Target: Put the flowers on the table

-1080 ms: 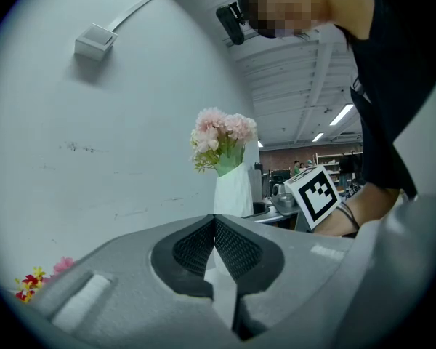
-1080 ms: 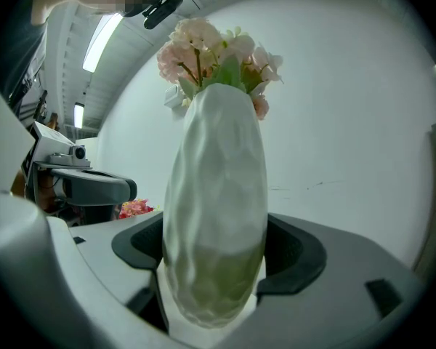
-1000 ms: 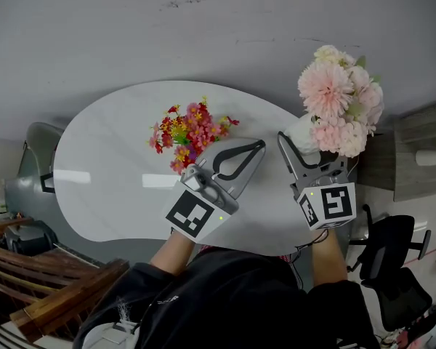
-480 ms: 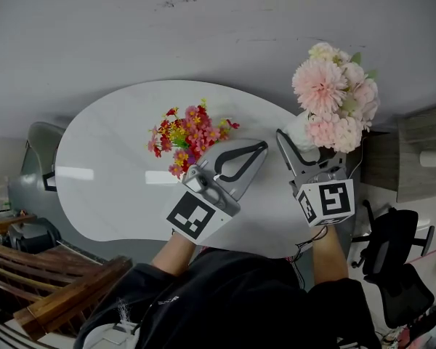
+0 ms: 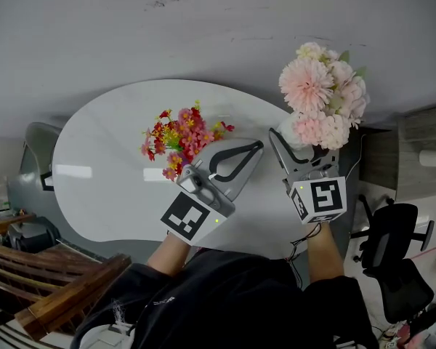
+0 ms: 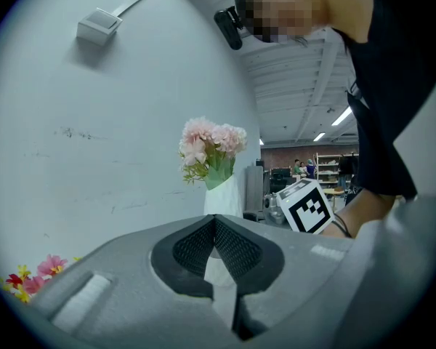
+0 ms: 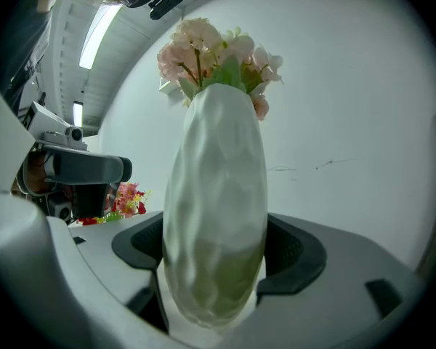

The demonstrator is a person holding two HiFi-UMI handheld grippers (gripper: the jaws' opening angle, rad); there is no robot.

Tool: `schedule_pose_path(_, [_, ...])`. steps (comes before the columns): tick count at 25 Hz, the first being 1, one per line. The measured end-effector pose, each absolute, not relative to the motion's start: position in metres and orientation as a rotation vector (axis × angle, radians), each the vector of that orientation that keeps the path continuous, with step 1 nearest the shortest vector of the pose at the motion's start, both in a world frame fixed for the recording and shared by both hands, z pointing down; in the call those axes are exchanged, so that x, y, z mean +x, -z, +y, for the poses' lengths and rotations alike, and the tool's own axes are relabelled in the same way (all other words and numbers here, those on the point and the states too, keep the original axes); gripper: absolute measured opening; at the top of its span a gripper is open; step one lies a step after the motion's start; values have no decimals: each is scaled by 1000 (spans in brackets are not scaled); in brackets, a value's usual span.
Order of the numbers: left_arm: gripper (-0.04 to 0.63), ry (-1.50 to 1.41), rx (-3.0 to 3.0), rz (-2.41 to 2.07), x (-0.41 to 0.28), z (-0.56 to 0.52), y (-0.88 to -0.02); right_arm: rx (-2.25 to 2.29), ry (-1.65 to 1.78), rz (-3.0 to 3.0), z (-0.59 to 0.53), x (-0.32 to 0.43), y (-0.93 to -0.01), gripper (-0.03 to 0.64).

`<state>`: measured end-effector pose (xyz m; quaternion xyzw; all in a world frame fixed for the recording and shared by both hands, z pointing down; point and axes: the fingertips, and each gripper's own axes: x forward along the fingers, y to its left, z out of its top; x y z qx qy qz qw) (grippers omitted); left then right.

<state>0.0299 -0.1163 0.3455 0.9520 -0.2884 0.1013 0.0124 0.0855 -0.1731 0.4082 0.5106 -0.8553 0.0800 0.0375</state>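
Observation:
A white ribbed vase (image 7: pixel 216 195) with pink flowers (image 5: pixel 321 97) is held upright over the table's right end, my right gripper (image 5: pixel 299 138) shut on its body. In the right gripper view the vase fills the gap between the jaws of that gripper (image 7: pixel 216 246). My left gripper (image 5: pixel 257 145) hovers over the white oval table (image 5: pixel 102 166), shut with nothing in it; its tips meet in its own view (image 6: pixel 215 220). A small red, pink and yellow bouquet (image 5: pixel 180 133) stands on the table just left of the left gripper.
A black office chair (image 5: pixel 392 249) is at the right. A wooden slatted bench (image 5: pixel 51 282) is at the lower left. A grey chair (image 5: pixel 33 166) sits at the table's left end. A wood-faced cabinet (image 5: pixel 421 151) stands right of the vase.
The right gripper has carried the vase a little to the left, closer over the table's end. The left gripper has stayed shut and hardly moved.

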Motion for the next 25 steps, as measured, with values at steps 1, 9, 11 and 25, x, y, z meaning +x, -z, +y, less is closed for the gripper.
schedule_pose_path(1, [5, -319, 2963, -899, 30, -117, -346, 1565, -247, -2623, -174, 85, -409, 383])
schedule_pose_path(9, [5, -321, 2963, -900, 32, -118, -343, 1557, -230, -2613, -175, 86, -412, 383])
schedule_pose_path(11, [5, -318, 2959, -901, 32, -118, -343, 1559, -226, -2608, -175, 86, -414, 383])
schedule_pose_path(25, [5, -331, 2935, -900, 38, -118, -344, 1540, -202, -2612, -177, 88, -416, 383])
